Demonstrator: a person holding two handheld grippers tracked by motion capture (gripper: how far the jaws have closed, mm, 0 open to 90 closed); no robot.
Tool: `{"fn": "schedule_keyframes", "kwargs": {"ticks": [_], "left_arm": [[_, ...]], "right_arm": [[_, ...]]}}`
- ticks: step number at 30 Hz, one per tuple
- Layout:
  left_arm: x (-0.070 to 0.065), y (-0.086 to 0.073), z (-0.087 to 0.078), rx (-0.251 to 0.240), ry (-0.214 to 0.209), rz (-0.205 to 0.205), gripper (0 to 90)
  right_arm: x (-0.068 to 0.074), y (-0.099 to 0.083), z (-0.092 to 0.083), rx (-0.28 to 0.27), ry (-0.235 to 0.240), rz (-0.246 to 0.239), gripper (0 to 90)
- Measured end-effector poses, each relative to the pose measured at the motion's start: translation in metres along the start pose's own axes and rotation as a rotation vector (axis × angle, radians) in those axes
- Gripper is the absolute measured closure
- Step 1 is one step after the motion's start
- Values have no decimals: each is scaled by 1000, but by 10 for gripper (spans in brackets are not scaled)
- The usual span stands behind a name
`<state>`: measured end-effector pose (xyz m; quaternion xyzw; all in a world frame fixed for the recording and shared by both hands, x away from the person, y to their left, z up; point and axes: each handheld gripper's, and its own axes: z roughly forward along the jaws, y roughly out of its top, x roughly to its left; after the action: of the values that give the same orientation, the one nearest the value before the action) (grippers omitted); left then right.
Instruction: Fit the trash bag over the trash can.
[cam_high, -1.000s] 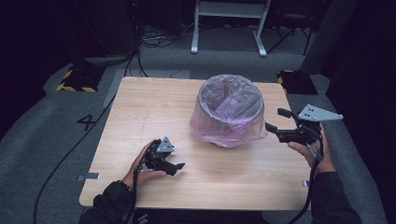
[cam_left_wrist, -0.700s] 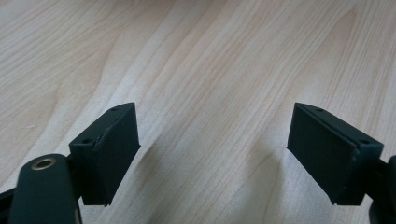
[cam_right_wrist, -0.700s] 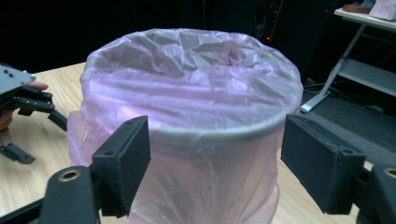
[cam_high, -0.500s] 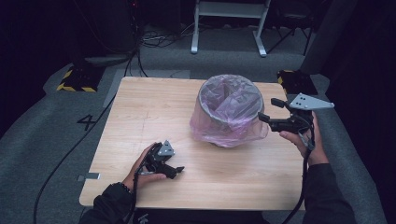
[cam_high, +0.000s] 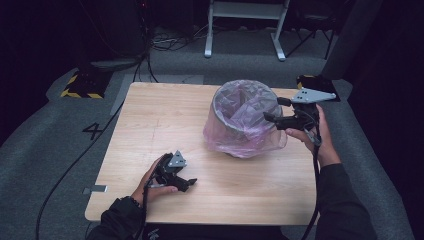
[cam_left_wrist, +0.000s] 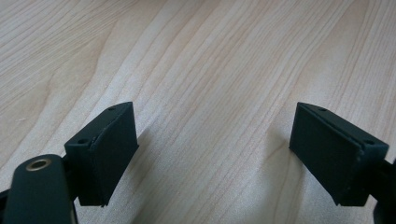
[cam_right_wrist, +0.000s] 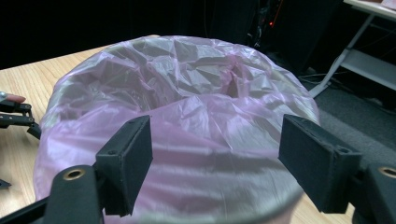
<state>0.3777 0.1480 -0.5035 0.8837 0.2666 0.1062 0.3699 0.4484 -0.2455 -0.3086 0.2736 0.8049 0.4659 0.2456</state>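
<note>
A round bin (cam_high: 243, 117) lined with a crinkled pink plastic bag (cam_right_wrist: 187, 93) stands right of the middle of the wooden table (cam_high: 165, 120). My right gripper (cam_high: 274, 110) is open at the bin's right rim, level with its top. In the right gripper view its jaws (cam_right_wrist: 217, 163) spread wide just short of the bag's folded-over edge, with nothing between the pads. My left gripper (cam_high: 186, 182) rests low on the table near the front edge, well left of the bin. It is open (cam_left_wrist: 215, 149) over bare wood and holds nothing.
Grey carpet surrounds the table, with cables (cam_high: 75, 160) trailing on the left. A yellow-and-black striped block (cam_high: 82, 85) lies on the floor at the back left, and a white metal frame (cam_high: 245, 30) stands behind. The table's left half is bare wood.
My right gripper has risen and moved in from the table's right edge to the bin's rim. The left gripper has stayed where it was.
</note>
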Motion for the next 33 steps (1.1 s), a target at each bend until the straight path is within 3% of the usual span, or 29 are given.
{"fn": "schedule_keyframes", "kwargs": {"ticks": [13,25,33], "left_arm": [[0,0,0,0,0,0,143],[0,0,0,0,0,0,143],[0,0,0,0,0,1,143]], "right_arm": [[7,20,38,59,48,-13,307],[11,24,54,71,86,-10,284],[16,25,63,105,90,-39,271]]}}
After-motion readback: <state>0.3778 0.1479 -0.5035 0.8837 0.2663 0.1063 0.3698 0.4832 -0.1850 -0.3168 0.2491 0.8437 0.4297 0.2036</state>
